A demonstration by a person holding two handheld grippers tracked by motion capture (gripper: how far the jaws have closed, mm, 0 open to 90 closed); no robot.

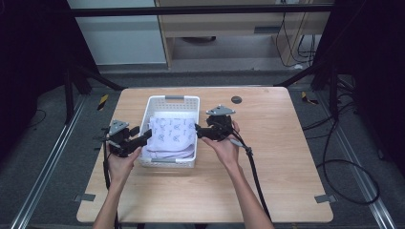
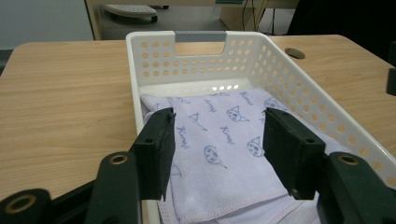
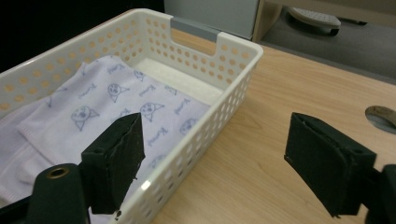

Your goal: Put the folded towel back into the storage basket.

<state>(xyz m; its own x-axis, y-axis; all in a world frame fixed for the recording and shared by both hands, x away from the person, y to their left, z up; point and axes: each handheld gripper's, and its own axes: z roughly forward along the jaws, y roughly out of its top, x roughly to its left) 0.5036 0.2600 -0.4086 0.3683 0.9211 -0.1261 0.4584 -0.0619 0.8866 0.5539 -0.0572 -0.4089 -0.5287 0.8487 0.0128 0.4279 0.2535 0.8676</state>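
Note:
A white perforated basket (image 1: pixel 193 105) (image 2: pixel 299 88) (image 3: pixel 233 70) stands in the middle of the wooden table. A folded pale lilac cloth with cat prints (image 1: pixel 172 133) (image 2: pixel 219 144) (image 3: pixel 107 102) lies inside it. My left gripper (image 1: pixel 147 135) (image 2: pixel 217 149) is open at the basket's left wall, its jaws above the cloth's near part with nothing between them. My right gripper (image 1: pixel 198 132) (image 3: pixel 212 168) is open at the basket's right wall; one jaw hangs over the basket, the other over the table.
The wooden table (image 1: pixel 277 157) has bare room to the right, left and front of the basket. A round cable hole (image 1: pixel 236 99) (image 2: pixel 295 52) (image 3: pixel 383 115) lies behind the right gripper. Cables trail off the table's right side.

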